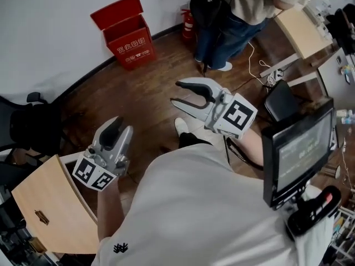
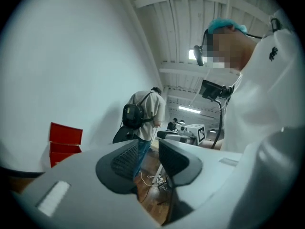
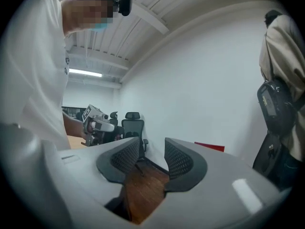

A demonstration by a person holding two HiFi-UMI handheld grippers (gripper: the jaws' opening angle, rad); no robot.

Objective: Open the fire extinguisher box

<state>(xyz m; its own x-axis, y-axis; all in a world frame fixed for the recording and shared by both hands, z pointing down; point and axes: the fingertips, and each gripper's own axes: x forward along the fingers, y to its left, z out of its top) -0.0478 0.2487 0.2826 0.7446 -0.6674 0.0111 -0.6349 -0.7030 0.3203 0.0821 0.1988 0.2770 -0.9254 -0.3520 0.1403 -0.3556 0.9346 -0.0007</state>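
Observation:
The red fire extinguisher box stands on the wood floor against the white wall, its lid raised. It also shows in the left gripper view and as a red sliver in the right gripper view. Both grippers are held in the air well short of it. My left gripper has a narrow gap between its jaws and nothing in it. My right gripper is open wider and also holds nothing.
A red fire extinguisher stands by the wall to the right of the box. A person with a black backpack stands beside it. A black office chair and a wooden table are at left, a monitor at right.

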